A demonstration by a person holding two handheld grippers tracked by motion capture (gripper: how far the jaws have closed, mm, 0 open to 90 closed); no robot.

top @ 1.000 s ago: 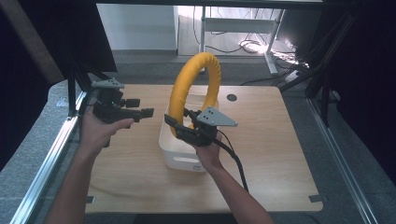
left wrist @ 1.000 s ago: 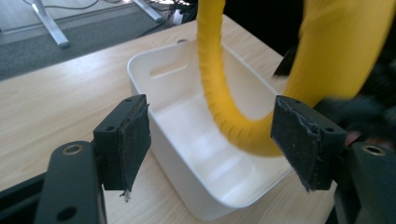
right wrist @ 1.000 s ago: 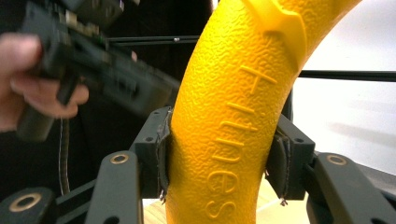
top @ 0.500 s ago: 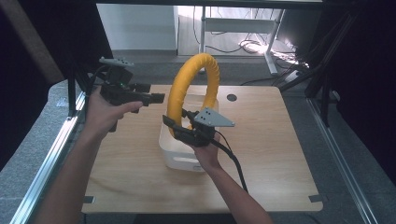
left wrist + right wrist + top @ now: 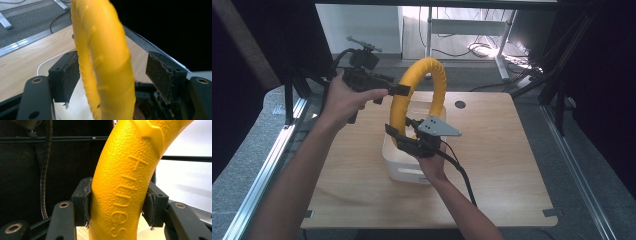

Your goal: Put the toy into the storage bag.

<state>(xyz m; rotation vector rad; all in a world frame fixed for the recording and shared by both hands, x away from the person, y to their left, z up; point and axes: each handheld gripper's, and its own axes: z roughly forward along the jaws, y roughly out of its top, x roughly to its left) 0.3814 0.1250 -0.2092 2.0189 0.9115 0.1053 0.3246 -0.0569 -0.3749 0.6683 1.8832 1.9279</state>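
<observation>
From the high view I see the yellow ring [image 5: 419,97] standing upright over the white tub [image 5: 404,167] on the wooden surface [image 5: 507,165], its lower part down at the tub. My right claw [image 5: 404,132] grips the ring low on its near side, just above the tub's rim, pads pressed on both flanks. My left claw [image 5: 399,91] is up at the ring's left shoulder, well above the tub; its jaws have just been opening, and the ring passes between them. The left gripper view gives what the high view cannot: one pad [image 5: 70,76] lies right against the ring [image 5: 105,67], while the other stands clear of it with a gap, so this claw is open around the ring and not clamping it. The same view shows the tub's [image 5: 47,66] pale rim curving behind the ring. The right gripper view shows the ring's [image 5: 125,182] pebbled skin and raised lettering running along it; I read "tunes", with the start of the word lost under a raised tab and the end cut off at the bottom edge. The high view is too coarse for any of that writing. The bottom of the ring is hidden by my right hand [image 5: 432,167] and claw, so I cannot tell whether it rests on the tub's floor or hangs above it.
</observation>
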